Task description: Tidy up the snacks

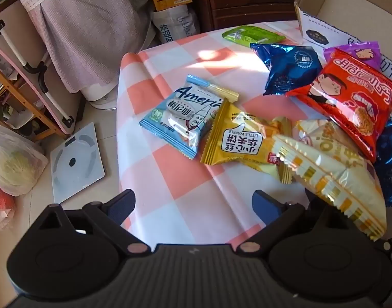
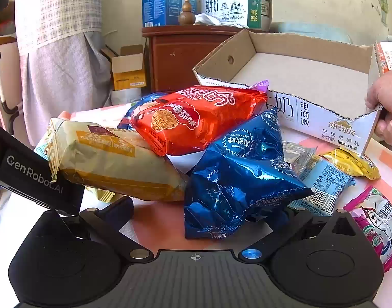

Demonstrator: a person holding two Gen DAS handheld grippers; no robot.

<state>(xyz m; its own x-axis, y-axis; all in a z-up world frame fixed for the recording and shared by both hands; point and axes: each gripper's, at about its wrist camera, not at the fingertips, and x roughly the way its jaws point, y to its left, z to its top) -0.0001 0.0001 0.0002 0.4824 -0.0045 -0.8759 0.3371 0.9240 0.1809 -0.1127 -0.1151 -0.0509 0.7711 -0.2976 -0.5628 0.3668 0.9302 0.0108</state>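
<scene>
Several snack packets lie on the pink-and-white checked tablecloth (image 1: 170, 179). A light blue packet (image 1: 183, 118) and a yellow waffle packet (image 1: 242, 138) lie ahead of my left gripper (image 1: 193, 202), which is open over bare cloth. To its right a cream packet (image 1: 329, 169) rests over its right finger. Behind are a red noodle packet (image 1: 350, 102) and a blue foil bag (image 1: 288, 69). My right gripper (image 2: 199, 213) is open; another blue foil bag (image 2: 234, 179) lies partly between its jaws, hiding the right fingertip. A cut-down cardboard box (image 2: 311, 113) stands behind the pile.
A person's hand (image 2: 386, 107) holds the box's right corner. Pink (image 2: 375, 225), light blue (image 2: 324, 187) and yellow (image 2: 350, 164) packets lie at the right. The table's left edge (image 1: 119, 133) drops to a floor with a bathroom scale (image 1: 75, 161) and plastic bags (image 1: 13, 161). A wooden cabinet (image 2: 190, 59) stands behind.
</scene>
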